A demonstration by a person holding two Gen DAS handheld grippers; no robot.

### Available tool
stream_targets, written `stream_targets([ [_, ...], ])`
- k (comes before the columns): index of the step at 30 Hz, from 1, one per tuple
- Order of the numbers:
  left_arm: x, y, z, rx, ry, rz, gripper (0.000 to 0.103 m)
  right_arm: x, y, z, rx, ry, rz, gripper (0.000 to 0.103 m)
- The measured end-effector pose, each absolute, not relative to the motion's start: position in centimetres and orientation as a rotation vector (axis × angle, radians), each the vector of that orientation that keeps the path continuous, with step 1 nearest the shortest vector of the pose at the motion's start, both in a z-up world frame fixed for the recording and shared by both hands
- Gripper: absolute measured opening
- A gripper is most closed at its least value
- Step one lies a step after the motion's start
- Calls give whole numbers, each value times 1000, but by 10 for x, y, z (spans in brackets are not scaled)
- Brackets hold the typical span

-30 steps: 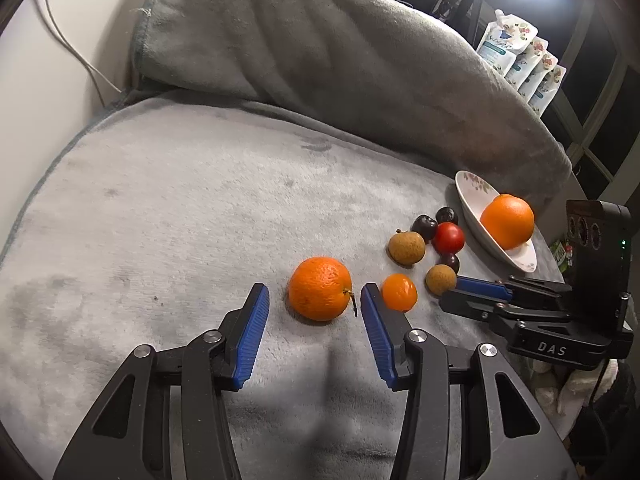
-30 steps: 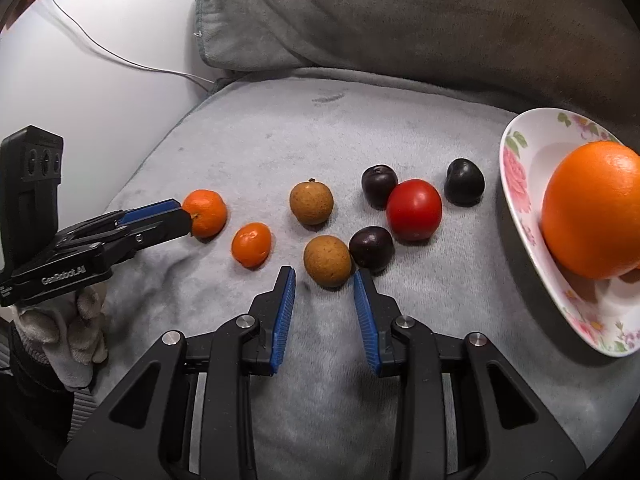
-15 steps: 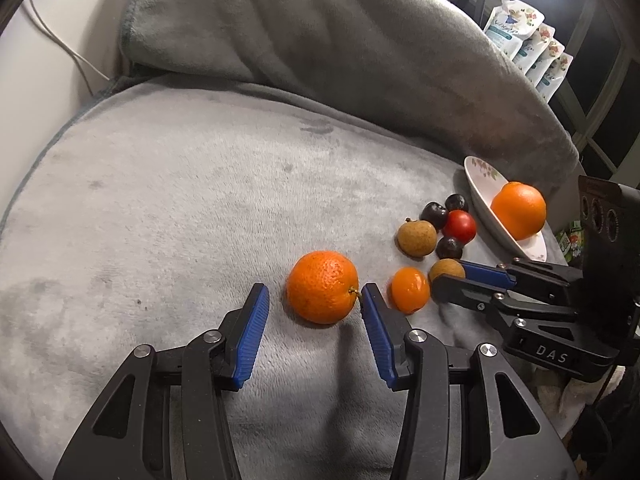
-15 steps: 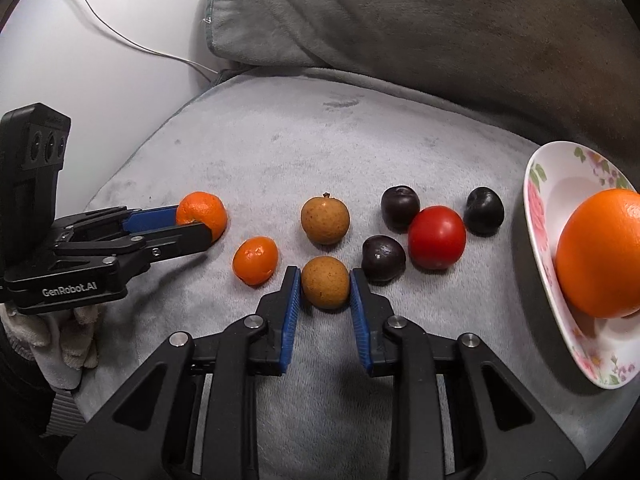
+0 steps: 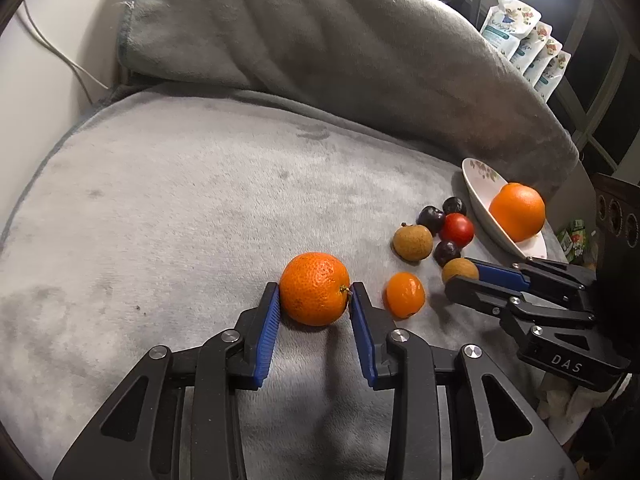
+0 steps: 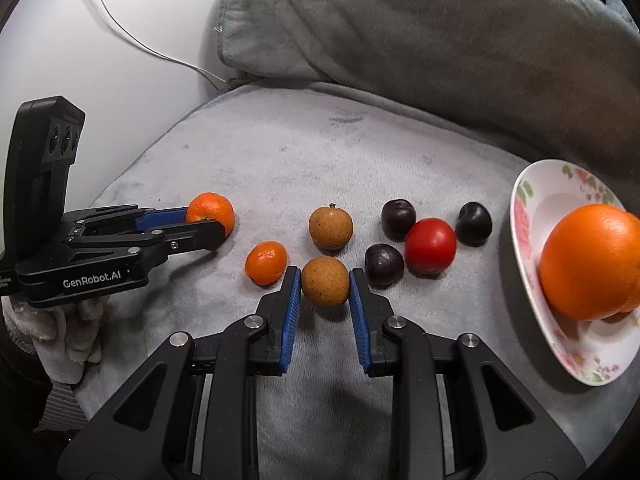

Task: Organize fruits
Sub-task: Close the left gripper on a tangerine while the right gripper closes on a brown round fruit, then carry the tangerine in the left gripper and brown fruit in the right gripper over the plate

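Both grippers have closed in since the earlier frames: left gripper point(image 5: 313, 300) jaws have just been closing and now pinch the mandarin point(image 5: 314, 294), blue pads touching its sides; right gripper point(image 6: 325, 282) has shut down onto the near brown longan point(image 6: 325, 281), pads pressing both flanks. Left to right in the right wrist view: mandarin at 9 o'clock, small tangerine point(image 6: 266, 262) just beside the left pad, second longan point(image 6: 331, 227) at 12, three dark plums around a red tomato point(image 6: 430, 245) at 2, floral plate point(image 6: 532, 216) at 3 holding a large orange point(image 6: 590, 260). All loose fruit sits on the grey blanket point(image 6: 280, 152). Step in hand looks like a double grasp, both fruits not yet lifted. Next move likely calls for lifting clear and carrying rightward to the plate, keeping the squeeze gentle; the longan is round and could slip out, and the plums sit close to the right pad.
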State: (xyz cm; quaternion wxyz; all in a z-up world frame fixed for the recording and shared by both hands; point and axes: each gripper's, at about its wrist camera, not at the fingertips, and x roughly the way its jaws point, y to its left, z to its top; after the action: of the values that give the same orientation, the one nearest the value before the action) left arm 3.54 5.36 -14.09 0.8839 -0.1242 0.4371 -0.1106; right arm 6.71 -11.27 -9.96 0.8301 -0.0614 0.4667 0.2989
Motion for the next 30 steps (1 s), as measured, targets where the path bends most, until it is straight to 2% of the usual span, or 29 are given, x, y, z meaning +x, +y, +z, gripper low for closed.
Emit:
stream_targets([
  [13,30,38,-111,-249,855,-267,33,52,-150,-69,-39,919,626,25],
  [30,71,-36,-87,-200,809,-422,33,38,-249,-43,44,853,447,26],
])
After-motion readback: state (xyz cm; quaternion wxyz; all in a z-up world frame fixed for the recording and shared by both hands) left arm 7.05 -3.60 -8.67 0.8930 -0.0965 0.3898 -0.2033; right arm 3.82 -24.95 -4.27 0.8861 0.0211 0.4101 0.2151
